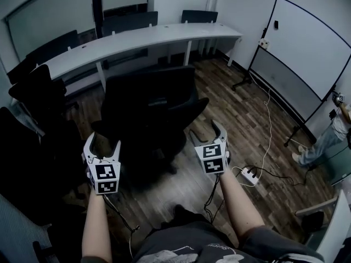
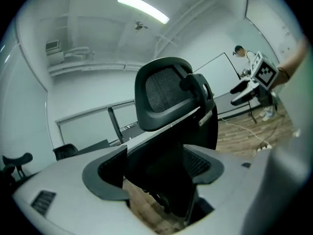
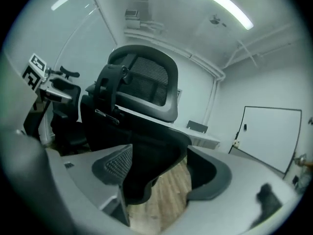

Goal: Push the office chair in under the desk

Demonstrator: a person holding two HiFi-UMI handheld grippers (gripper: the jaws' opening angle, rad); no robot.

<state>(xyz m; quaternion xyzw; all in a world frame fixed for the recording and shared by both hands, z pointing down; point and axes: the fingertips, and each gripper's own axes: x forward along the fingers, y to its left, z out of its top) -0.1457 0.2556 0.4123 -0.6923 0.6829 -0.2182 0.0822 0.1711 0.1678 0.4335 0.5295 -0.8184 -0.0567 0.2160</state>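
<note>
My left claw (image 1: 103, 144) stands wide with nothing between its pads, and my right claw (image 1: 205, 131) is just as wide and just as empty. Both flank the black mesh-backed office chair (image 1: 156, 108), the left claw near its left side, the right claw by its right side; whether either touches it I cannot tell. The chair stands on the dark wood-plank floor (image 1: 241, 119), its back towards me, short of the near edge of the long white curved desk (image 1: 148, 40), not under it. More black chairs (image 1: 38, 92) crowd the floor's left side, close to my left claw. On the right stand a wheeled whiteboard (image 1: 304, 53), a white power strip (image 1: 249, 174) with its cable trailing over the planks, and a person (image 1: 323, 141) at the floor's right edge. Only the gripper views show the chair's curved mesh headrest (image 2: 161, 89) from low down, and a ceiling strip light (image 3: 222, 6)
</note>
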